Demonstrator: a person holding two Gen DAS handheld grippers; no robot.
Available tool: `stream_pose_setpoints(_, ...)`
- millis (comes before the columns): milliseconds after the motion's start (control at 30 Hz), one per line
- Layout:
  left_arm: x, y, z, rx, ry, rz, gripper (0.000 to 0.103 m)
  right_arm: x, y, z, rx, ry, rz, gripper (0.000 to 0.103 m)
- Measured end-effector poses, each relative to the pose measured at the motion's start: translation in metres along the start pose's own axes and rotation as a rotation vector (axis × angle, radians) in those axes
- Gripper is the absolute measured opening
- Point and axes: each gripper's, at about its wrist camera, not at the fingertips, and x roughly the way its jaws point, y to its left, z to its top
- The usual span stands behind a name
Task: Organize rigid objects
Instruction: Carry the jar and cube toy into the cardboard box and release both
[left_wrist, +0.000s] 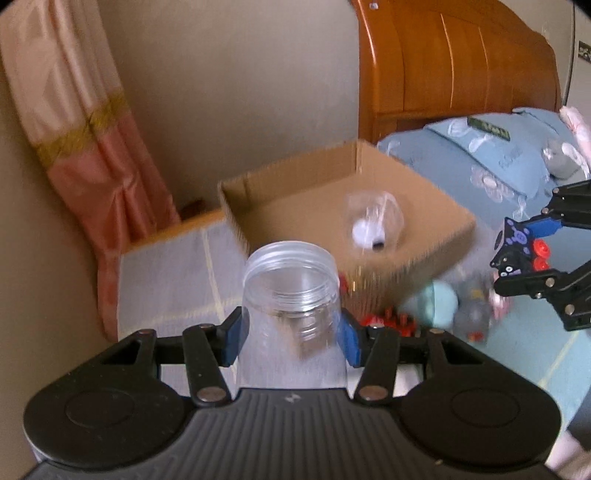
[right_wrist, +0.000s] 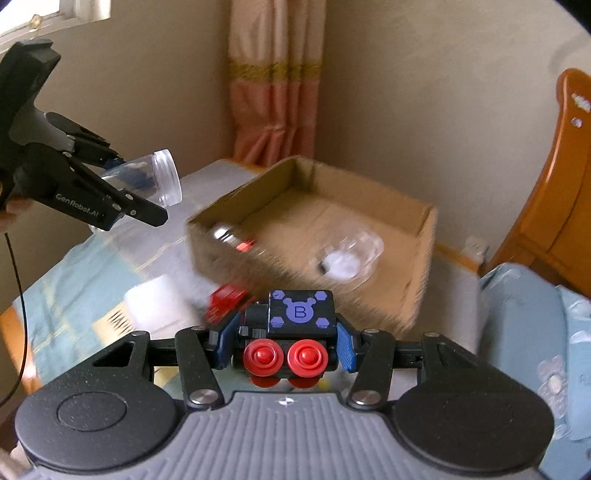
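My left gripper (left_wrist: 291, 332) is shut on a clear plastic jar (left_wrist: 291, 295), open mouth pointing forward, held in the air before the cardboard box (left_wrist: 295, 192). It also shows in the right wrist view (right_wrist: 122, 195) with the jar (right_wrist: 155, 177). My right gripper (right_wrist: 282, 339) is shut on a black toy block with red wheels (right_wrist: 295, 328), in front of the box (right_wrist: 421, 266). It shows at the right of the left wrist view (left_wrist: 517, 254). A clear bottle with a white cap (left_wrist: 373, 221) lies inside the box.
The box sits on a bed with a light blue sheet (right_wrist: 74, 273). A red toy (right_wrist: 225, 299), a white object (right_wrist: 159, 302), a teal ball (left_wrist: 437, 302) and other small items lie in front of it. A wooden headboard (left_wrist: 454, 59), blue pillow (left_wrist: 491, 158) and pink curtain (left_wrist: 85, 122) stand around.
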Motion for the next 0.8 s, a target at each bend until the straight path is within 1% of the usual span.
stream_pose_setpoints(200, 0.028, -0.004, 0.041, 0.003, -0.015, 0.014, 0.051, 0.015, -0.035, 0.027, 0.044, -0.011, -0.049, 0.058)
stream_pose_setpoints(333, 0.050, -0.008, 0.056, 0.014, 0.003, 0.018, 0.051, 0.033, -0.052, 0.037, 0.071, -0.005, -0.073, 0.058)
stream_pose_setpoints(433, 0.065, -0.007, 0.061, -0.001, 0.020, 0.014, 0.051, 0.042, -0.064, 0.040, 0.094, -0.014, -0.075, 0.059)
stream_pose_setpoints(467, 0.070, -0.007, 0.063, -0.011, 0.026, 0.014, 0.051, 0.046, -0.067, 0.041, 0.102, -0.007, -0.073, 0.062)
stream_pose_setpoints(500, 0.074, -0.006, 0.064, -0.019, 0.033, 0.013, 0.051, 0.048, -0.069, 0.041, 0.114, -0.007, -0.076, 0.071)
stream_pose_setpoints(533, 0.078, -0.006, 0.065, -0.024, 0.039, 0.011, 0.051, 0.048, -0.070, 0.040, 0.124, -0.009, -0.081, 0.077)
stream_pose_setpoints(567, 0.082, -0.006, 0.065, -0.027, 0.043, 0.011, 0.051, 0.048, -0.070, 0.039, 0.127, -0.014, -0.080, 0.085)
stream_pose_setpoints(600, 0.085, -0.006, 0.066, -0.028, 0.046, 0.013, 0.051, 0.046, -0.070, 0.037, 0.128, -0.022, -0.074, 0.088)
stream_pose_setpoints(633, 0.087, -0.006, 0.067, -0.027, 0.050, 0.013, 0.051, 0.045, -0.070, 0.034, 0.129, -0.025, -0.068, 0.090)
stream_pose_setpoints(700, 0.091, -0.007, 0.068, -0.029, 0.054, 0.013, 0.051, 0.043, -0.067, 0.030, 0.127, -0.020, -0.064, 0.098)
stream_pose_setpoints(767, 0.094, -0.008, 0.069, -0.033, 0.057, 0.011, 0.051, 0.040, -0.065, 0.026, 0.126, -0.021, -0.065, 0.103)
stream_pose_setpoints(800, 0.095, -0.008, 0.070, -0.031, 0.056, 0.014, 0.051, 0.039, -0.064, 0.024, 0.128, -0.018, -0.062, 0.103)
